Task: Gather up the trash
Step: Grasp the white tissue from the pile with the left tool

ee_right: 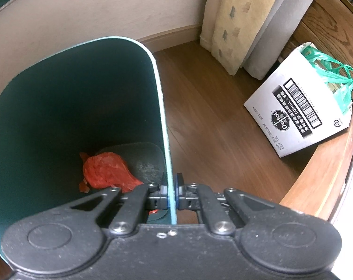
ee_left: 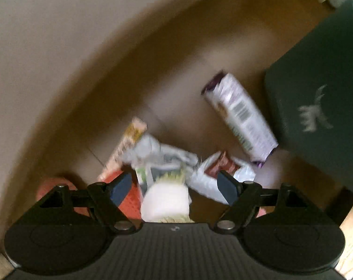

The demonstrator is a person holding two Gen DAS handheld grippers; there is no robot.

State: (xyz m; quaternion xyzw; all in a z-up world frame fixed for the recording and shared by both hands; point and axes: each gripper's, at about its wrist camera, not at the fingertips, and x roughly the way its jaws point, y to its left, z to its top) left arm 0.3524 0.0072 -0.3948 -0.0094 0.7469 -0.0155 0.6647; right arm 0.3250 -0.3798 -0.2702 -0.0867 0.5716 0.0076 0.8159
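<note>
Closest to my left gripper (ee_left: 174, 187) is a white wrapper with a green-and-yellow edge (ee_left: 165, 200), lying low between the two blue-tipped fingers (ee_left: 121, 186), which stand wide apart; motion blur keeps me from telling whether either pad touches it. Around it on the brown floor (ee_left: 181, 70) is a loose heap of litter: a crumpled white paper or plastic piece (ee_left: 160, 154), a white packet with a reddish-brown patch (ee_left: 223, 170), an orange-red bag (ee_left: 127, 200) under the left finger, and a flat pinkish carton (ee_left: 125, 147) leaning out behind the heap. A long white-and-purple snack pack with a barcode (ee_left: 240, 116) lies a little apart to the right, its far end near the dark green bin (ee_left: 321, 107), which fills the right side of that view.

On my right, the gripper (ee_right: 171, 191) is pinched onto the bin's (ee_right: 59, 107) pale rim (ee_right: 163, 121), one pad inside the wall and one outside. Down in the bin I see a crumpled red plastic bag (ee_right: 106, 171) on the bottom. Beyond it, on the wooden floor (ee_right: 211, 116), a white Dettol carton (ee_right: 298, 114) with a green plastic bag (ee_right: 330, 74) in it stands near the curtains (ee_right: 241, 18).
</note>
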